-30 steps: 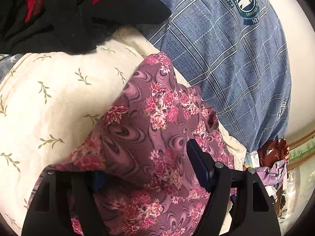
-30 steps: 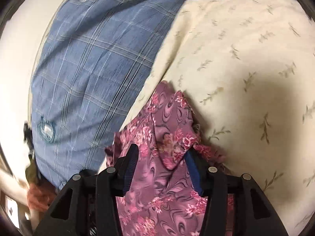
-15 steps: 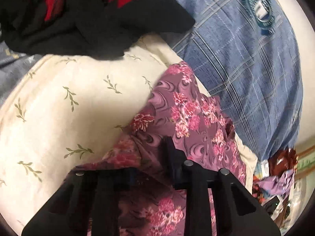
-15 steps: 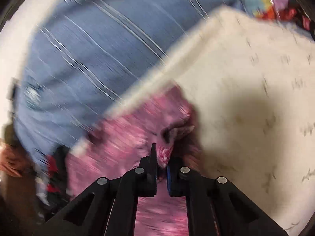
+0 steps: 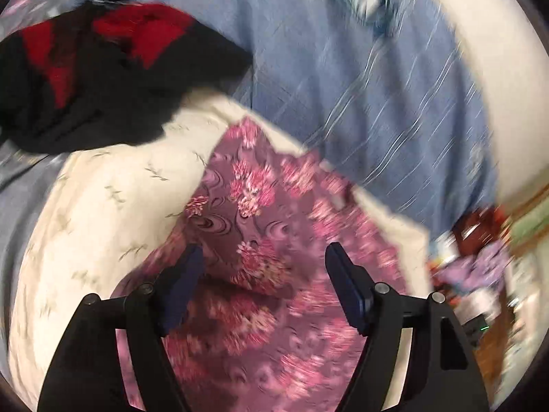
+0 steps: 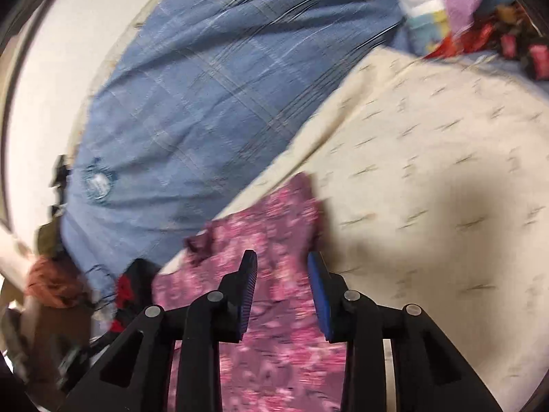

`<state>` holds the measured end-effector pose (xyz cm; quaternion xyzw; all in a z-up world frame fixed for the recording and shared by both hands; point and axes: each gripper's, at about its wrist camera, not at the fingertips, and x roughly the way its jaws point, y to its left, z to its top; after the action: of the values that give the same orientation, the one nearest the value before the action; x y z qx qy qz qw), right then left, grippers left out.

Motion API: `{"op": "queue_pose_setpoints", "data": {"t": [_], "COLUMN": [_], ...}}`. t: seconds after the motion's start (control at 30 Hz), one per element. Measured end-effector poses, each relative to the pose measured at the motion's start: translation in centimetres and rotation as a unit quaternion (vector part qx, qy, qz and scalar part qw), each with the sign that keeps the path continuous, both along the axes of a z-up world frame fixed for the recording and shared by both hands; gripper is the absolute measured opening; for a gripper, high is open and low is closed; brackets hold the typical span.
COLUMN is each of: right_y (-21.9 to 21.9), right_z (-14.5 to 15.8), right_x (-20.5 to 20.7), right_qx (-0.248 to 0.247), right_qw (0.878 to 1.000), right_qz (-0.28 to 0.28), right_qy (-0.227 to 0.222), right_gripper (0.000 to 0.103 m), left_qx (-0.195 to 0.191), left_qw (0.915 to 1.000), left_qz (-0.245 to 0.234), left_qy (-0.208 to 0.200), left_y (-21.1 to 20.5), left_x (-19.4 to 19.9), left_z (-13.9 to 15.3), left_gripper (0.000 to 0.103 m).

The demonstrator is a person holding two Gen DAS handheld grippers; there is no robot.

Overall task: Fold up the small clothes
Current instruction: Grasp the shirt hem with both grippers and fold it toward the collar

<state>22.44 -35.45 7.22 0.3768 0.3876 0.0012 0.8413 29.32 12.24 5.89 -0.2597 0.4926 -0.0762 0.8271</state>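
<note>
A mauve garment with pink flowers (image 5: pixel 260 185) lies on a cream leaf-print cloth (image 5: pixel 113 199). One folded corner points away from me. My left gripper (image 5: pixel 264 250) hovers just above it, its jaws opening wide. A raised fold sits between them, but the pads do not press on it. In the right wrist view the same garment (image 6: pixel 274 213) runs under my right gripper (image 6: pixel 282 255). Those jaws are opening too, and the blue pads (image 6: pixel 317 288) stand clear of the fabric. Both views are blurred by motion.
A blue plaid sheet (image 5: pixel 377 86) (image 6: pixel 192 86) borders the cream cloth (image 6: pixel 429 158). A black and red garment (image 5: pixel 103 68) is heaped at the far left. Colourful clutter (image 5: pixel 480 240) (image 6: pixel 463 10) lies off the bed's edge.
Half a second ago both grippers were pinched on folds of the flowered garment. Both have since let go, opened and lifted away, and the cloth has dropped back onto the cream cover.
</note>
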Motion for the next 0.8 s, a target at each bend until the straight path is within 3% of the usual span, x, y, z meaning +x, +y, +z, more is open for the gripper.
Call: {"op": "queue_pose_setpoints", "data": {"t": [0.1,0.13,0.2,0.3,0.37,0.43,0.53,0.63,0.73,0.8], "right_y": [1.4,1.8,1.7,0.8,-0.2,-1.4,-2.7,-3.1,-1.5,0.2], "right_z": [-2.5,-4.2,-4.7,-3.2,-2.0,-1.0,-1.1,-2.0,-3.2,-4.2], "right_x": [1.0,1.4,1.1,0.3,-1.3,-3.8,-7.8,-11.3,-14.0,-15.6], "right_qx": [-0.022,-0.029,-0.032,-0.007,-0.004,-0.004,-0.003,0.008,0.022,0.033], "right_qw": [0.999,0.997,0.997,0.997,0.997,0.997,0.996,0.994,0.989,0.984], "right_qz": [0.030,0.039,0.043,0.057,0.055,0.053,0.055,0.068,0.107,0.140], "right_qy": [0.026,0.060,0.050,0.060,0.057,0.054,0.067,0.080,0.098,0.105], "right_gripper": [0.031,0.025,0.019,0.024,0.039,0.044,0.046,0.046,0.046,0.046], "left_qx": [0.066,0.082,0.121,0.092,0.068,0.063,0.069,0.035,0.010,0.007], "left_qw": [0.9952,0.9939,0.9904,0.9924,0.9942,0.9946,0.9935,0.9926,0.9911,0.9925], "left_qz": [-0.025,-0.029,-0.044,-0.062,-0.062,-0.051,-0.024,-0.005,-0.008,-0.026], "left_qy": [0.068,0.067,0.049,0.053,0.055,0.064,0.087,0.116,0.133,0.119], "left_y": [-2.0,-2.5,-3.4,-2.4,-0.6,1.4,4.5,7.2,7.3,6.4], "left_x": [2.5,2.3,1.6,-0.1,-1.9,-3.7,-6.7,-10.0,-12.9,-15.1], "left_z": [-4.7,-5.4,-4.4,-2.9,-2.0,-1.6,-1.9,-3.2,-4.7,-4.8], "left_gripper": [0.072,0.071,0.071,0.071,0.072,0.072,0.072,0.072,0.072,0.076]}}
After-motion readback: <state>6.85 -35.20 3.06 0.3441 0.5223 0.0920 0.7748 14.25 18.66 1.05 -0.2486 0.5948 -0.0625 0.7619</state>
